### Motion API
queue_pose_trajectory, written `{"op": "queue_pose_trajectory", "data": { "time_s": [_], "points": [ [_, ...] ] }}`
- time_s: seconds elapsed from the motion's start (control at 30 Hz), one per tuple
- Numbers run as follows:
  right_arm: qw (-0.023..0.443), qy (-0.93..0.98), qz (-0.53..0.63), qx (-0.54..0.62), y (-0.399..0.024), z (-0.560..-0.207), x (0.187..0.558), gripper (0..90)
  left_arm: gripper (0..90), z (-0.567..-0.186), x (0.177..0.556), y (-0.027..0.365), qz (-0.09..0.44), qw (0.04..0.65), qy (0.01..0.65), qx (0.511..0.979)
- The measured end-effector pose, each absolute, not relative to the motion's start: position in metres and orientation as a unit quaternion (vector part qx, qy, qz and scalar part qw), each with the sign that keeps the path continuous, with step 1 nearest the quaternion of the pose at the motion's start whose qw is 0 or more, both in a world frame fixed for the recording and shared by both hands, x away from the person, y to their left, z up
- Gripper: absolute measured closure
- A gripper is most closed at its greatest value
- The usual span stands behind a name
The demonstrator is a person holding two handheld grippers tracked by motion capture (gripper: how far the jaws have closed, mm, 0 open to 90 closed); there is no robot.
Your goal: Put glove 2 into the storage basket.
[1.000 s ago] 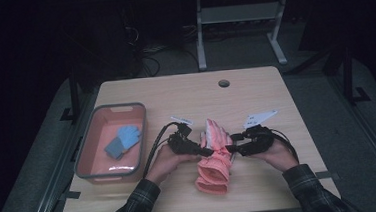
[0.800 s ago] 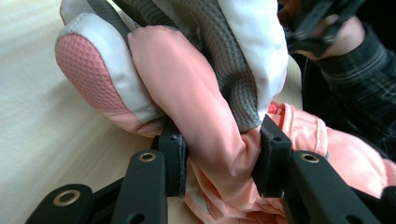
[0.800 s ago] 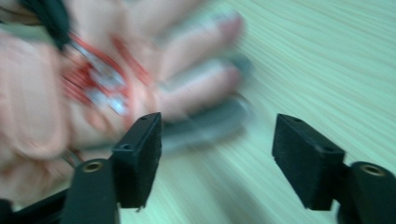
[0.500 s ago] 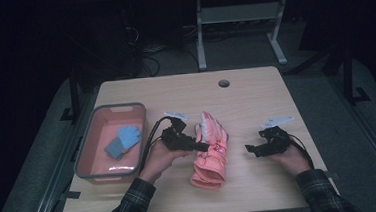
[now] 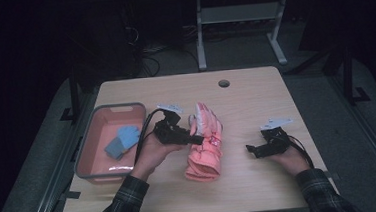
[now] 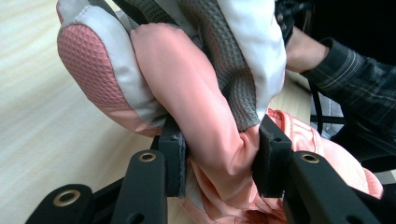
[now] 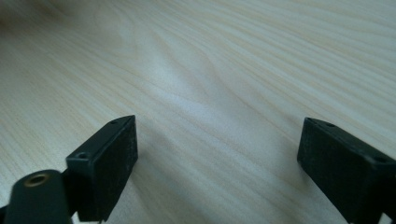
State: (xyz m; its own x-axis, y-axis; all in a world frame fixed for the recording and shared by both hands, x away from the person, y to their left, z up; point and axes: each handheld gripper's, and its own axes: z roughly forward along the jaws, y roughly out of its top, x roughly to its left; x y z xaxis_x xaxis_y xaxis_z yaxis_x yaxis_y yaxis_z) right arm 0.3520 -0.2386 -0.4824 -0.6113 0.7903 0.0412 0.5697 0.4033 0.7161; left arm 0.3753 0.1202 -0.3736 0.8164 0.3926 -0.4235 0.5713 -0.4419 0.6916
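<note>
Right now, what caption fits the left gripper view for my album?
Left claw shut on the pink glove, lifting it above the wooden table.

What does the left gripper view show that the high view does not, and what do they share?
Left gripper view alone: close up, the claw pads pinch a fold of the pink glove, and the glove's grey waffle palm fabric is clear.

High view alone: the tray holding a blue glove, and the right claw open with nothing in it, apart from the pink glove.

Both: the pink glove held by the left claw, and the wooden table.
</note>
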Motion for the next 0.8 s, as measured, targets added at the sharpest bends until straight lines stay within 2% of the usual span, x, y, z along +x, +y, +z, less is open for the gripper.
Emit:
{"op": "queue_pose_trajectory", "data": {
  "time_s": [0.4, 0.8],
  "points": [
    [0.154, 0.823, 0.358, 0.413, -0.238, -0.483, 0.352, 10.1, 61.2, -0.344, 0.377, 0.148, -0.076, 0.45, 0.303, 0.837],
    [0.155, 0.821, 0.358, 0.416, -0.238, -0.483, 0.353, 10.1, 60.6, -0.319, 0.38, 0.201, -0.057, 0.46, 0.332, 0.821]
  ]
}}
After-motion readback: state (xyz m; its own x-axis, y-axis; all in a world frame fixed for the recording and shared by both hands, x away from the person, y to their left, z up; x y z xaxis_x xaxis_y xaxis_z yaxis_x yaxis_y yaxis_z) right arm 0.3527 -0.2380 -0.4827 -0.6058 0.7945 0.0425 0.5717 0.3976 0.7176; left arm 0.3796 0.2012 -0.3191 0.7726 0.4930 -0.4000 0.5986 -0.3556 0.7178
